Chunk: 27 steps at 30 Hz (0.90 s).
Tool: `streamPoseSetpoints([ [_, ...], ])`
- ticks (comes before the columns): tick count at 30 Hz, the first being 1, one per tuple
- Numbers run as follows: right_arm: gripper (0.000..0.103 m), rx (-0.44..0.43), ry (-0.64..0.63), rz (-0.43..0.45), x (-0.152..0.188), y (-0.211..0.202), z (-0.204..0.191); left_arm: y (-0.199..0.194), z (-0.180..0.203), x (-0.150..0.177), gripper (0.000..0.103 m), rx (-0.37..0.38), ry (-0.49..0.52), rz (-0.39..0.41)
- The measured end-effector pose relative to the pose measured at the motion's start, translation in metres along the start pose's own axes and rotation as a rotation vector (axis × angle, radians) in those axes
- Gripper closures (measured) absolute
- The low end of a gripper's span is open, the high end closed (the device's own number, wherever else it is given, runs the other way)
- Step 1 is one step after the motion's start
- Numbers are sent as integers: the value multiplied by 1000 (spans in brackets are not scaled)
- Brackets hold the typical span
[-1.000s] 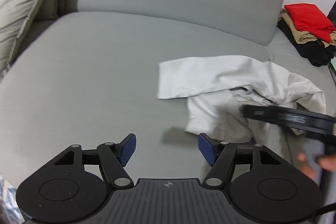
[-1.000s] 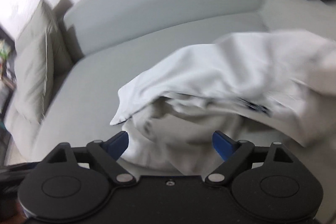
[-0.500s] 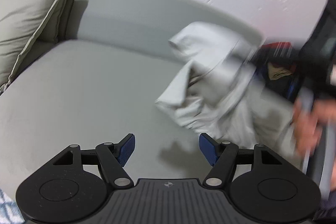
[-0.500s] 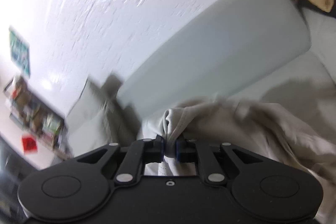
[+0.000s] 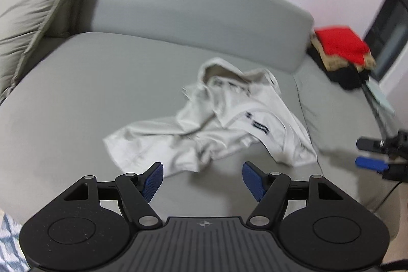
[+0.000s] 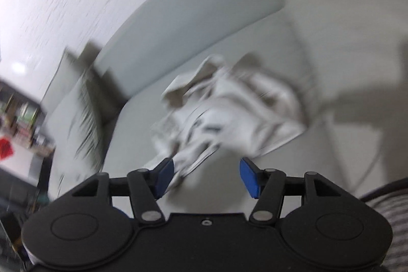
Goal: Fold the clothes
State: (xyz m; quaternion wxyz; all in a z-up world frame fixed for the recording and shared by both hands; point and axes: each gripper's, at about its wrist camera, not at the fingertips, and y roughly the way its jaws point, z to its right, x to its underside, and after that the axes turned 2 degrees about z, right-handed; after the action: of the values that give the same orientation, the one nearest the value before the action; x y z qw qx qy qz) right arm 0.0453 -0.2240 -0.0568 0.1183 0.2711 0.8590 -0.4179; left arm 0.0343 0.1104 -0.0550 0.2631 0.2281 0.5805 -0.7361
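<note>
A white garment (image 5: 224, 119) with a dark label lies crumpled in a heap on the grey sofa seat (image 5: 89, 83). My left gripper (image 5: 202, 180) is open and empty, just in front of the heap's near edge. My right gripper (image 6: 206, 176) is open and empty, above the garment (image 6: 227, 108), which looks blurred in that view. The right gripper also shows at the right edge of the left wrist view (image 5: 374, 154), to the right of the heap.
A stack of folded clothes, red on top (image 5: 341, 45), sits at the sofa's far right end. Grey cushions (image 5: 33, 9) lean at the left end. The backrest (image 5: 191, 17) runs behind the seat, with a white wall above.
My right gripper shut on the white garment, lifted it, then opened and let it drop. The garment now lies in a new crumpled heap. The left gripper stayed open.
</note>
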Motion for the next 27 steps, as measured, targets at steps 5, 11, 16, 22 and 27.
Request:
streamPoseSetpoints([
  [5,62,52,147,29,0,35,48,39,15,3,40,42,-27,-67],
  [11,62,151,254,68,2,83,93,43,24,6,39,48,11,-55],
  [16,62,215,66,91,3,109,95,48,19,8,39,34,12,-56],
  [22,97,160,60,195,-2,111,88,54,14,14,39,35,-43,-77],
  [27,101,121,100,278,-10,89,89,38,14,20,39,20,-8,-34],
])
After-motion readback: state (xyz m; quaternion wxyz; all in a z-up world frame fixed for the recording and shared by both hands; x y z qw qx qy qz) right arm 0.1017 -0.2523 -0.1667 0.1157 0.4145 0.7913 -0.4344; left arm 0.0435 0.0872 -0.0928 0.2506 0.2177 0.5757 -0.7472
